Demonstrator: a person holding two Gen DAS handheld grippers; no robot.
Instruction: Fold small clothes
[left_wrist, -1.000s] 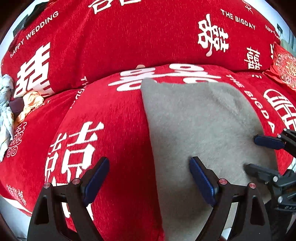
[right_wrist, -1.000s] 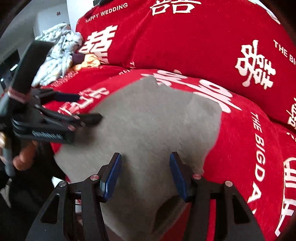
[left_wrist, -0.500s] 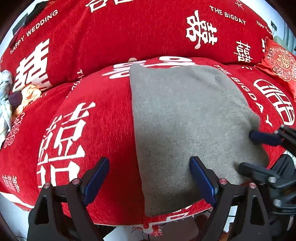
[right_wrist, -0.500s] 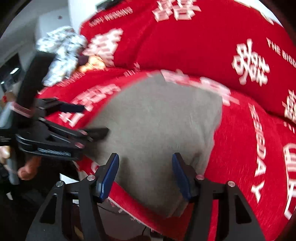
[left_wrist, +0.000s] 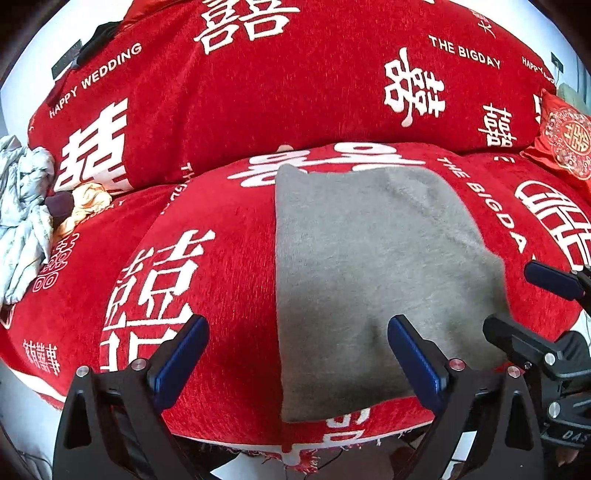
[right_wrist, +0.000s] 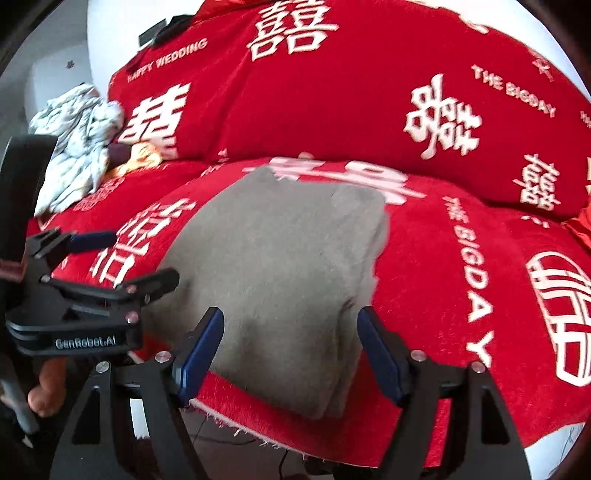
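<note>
Your left tool (left_wrist: 297, 356) stands with its blue pads wide apart, gripping nothing; its jaws have just been opening further. Between and beyond them lies the left edge of the folded grey garment (left_wrist: 373, 266), flat on the red sofa cover (left_wrist: 207, 266) with white lettering. The right-hand pad hangs over the grey cloth and the left-hand pad over bare red fabric; neither presses on anything.

Your right tool (right_wrist: 290, 350) is also spread, nothing between its pads, and its jaws have just been opening as well. From its camera the grey garment (right_wrist: 280, 280) sits straight ahead, reaching almost to the sofa's front edge just beyond the fingertips, with its thick folded side on the right. In that view the left tool (right_wrist: 122, 254) shows at the left, its lower finger just at the garment's near-left border; whether it touches the cloth you cannot tell. A hand (right_wrist: 46, 384) holds its grip below.

Far off to the left of both tools, a heap of pale patterned clothes (left_wrist: 22, 206) lies against the sofa back, with a yellowish piece (left_wrist: 86, 203) beside it. To the far right of the left tool rests a red embroidered cushion (left_wrist: 563, 136).
</note>
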